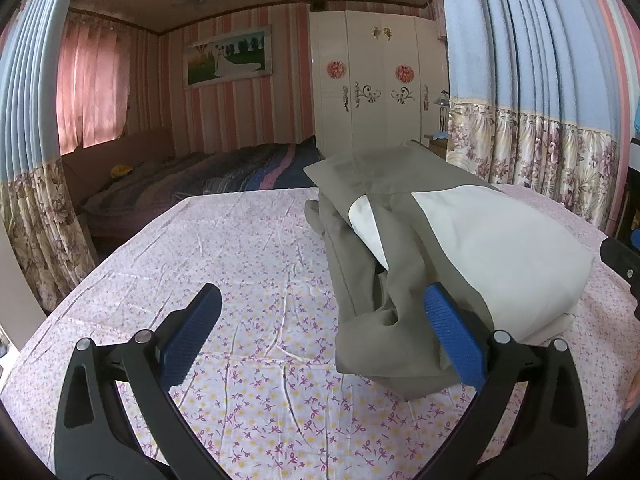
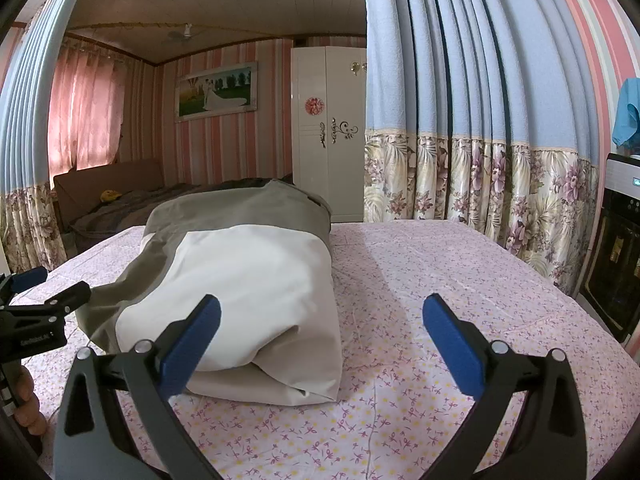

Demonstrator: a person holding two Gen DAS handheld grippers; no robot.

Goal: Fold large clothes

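Left wrist view: both grippers (image 1: 322, 334) (image 2: 322, 334) gape empty beside the olive-and-cream folded jacket (image 1: 460, 248); a careless nudge could undo its loose near-left flap.

Free room and obstacles on the table.
The folded garment (image 1: 440, 248) filled the table's (image 1: 248, 240) middle; bare cloth lay open either side, curtains (image 2: 480, 120) closing the far right.

Matt cloth jacket (image 2: 256, 276), ribbed pads (image 1: 188, 340)
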